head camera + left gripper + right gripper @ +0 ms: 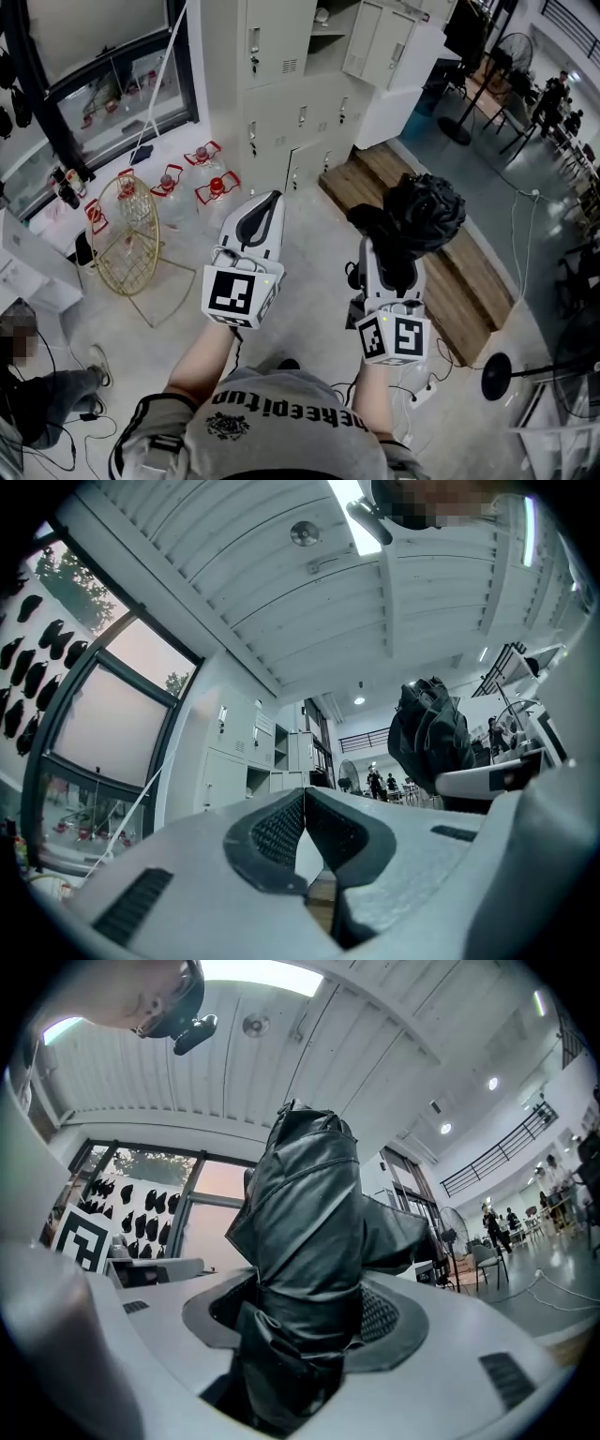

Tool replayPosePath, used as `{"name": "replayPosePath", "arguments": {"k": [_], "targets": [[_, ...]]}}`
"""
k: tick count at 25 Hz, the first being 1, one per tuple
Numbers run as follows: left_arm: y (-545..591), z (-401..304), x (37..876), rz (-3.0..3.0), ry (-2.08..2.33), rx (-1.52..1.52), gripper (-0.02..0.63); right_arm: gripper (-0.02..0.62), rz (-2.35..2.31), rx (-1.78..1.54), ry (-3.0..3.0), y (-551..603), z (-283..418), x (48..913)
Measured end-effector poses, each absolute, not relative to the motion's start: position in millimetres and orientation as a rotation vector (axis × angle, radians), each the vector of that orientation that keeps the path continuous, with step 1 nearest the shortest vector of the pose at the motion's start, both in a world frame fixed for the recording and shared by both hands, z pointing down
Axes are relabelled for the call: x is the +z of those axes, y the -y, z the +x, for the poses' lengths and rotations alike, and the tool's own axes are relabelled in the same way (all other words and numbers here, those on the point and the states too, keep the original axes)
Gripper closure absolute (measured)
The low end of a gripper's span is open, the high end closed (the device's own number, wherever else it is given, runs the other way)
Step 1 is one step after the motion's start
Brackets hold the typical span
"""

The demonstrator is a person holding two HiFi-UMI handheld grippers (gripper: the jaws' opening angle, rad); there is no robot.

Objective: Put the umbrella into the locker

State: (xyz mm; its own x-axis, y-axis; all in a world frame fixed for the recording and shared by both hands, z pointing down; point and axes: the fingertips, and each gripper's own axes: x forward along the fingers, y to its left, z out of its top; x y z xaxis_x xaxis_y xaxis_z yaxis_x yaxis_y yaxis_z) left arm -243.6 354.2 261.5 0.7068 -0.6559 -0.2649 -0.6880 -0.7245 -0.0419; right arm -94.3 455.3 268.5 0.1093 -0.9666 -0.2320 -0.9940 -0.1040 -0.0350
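A black folded umbrella (420, 221) stands upright in my right gripper (391, 266), which is shut on its lower part. In the right gripper view the umbrella (307, 1222) fills the space between the jaws of the right gripper (302, 1327). My left gripper (271, 201) is shut and holds nothing; in its own view the pads of the left gripper (304, 804) meet at their tips. Both grippers point up towards the grey lockers (281, 80). One locker door (375, 37) at the top stands open. The umbrella (431, 738) also shows at the right of the left gripper view.
A gold wire basket (127, 234) and several water jugs with red handles (204, 183) stand on the floor at the left. A wooden platform (450, 281) lies at the right, with a fan stand (497, 375) beside it. A person (37, 398) sits at lower left.
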Motion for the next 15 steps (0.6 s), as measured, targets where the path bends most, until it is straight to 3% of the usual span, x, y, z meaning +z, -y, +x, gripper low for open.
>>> {"name": "replayPosePath", "arguments": {"k": [15], "targets": [[-327.3, -188.2, 274.5, -2.746, -1.156, 0.363, 0.601, 0.33, -2.155, 0.202, -2.009, -425.6, -30.6, 281.0]]}}
